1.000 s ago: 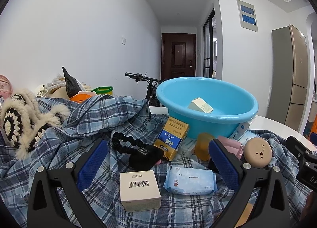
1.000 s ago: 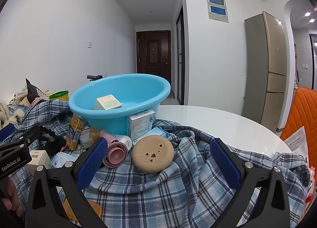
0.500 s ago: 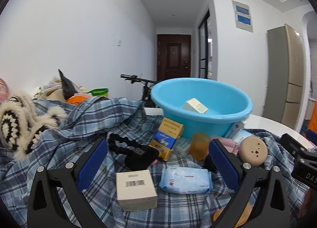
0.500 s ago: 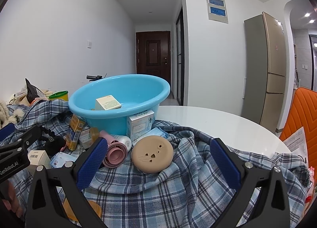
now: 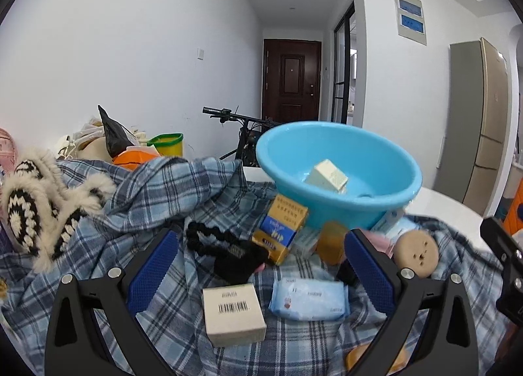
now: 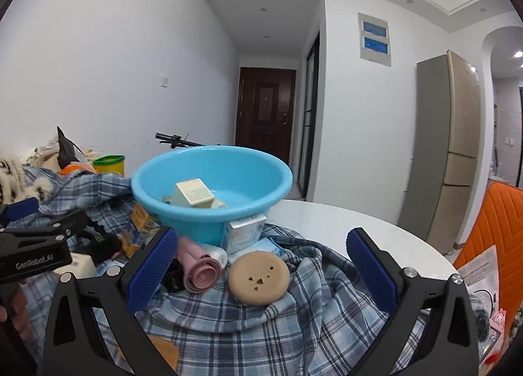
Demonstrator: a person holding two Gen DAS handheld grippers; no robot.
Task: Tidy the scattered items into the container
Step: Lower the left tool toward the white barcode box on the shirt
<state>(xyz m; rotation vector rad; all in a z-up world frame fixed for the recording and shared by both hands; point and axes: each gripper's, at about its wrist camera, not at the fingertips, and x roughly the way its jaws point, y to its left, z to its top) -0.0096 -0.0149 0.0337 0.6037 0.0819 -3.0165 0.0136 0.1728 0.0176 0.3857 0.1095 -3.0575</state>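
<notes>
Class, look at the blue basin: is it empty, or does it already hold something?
Not empty. The blue basin holds a cream box lying tilted inside; the other items lie outside on the checked cloth.

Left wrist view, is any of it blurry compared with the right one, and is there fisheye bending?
Left wrist view: blue basin rim and the boxes under it look smeared by motion; white barcode box stays sharp. Right wrist view: crisp throughout, tan round disc clear. Both views: dark corners, walls and fridge bowed.

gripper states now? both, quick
Left gripper: open, holding nothing, above the white box.
Right gripper: open, holding nothing, above the tan disc.
</notes>
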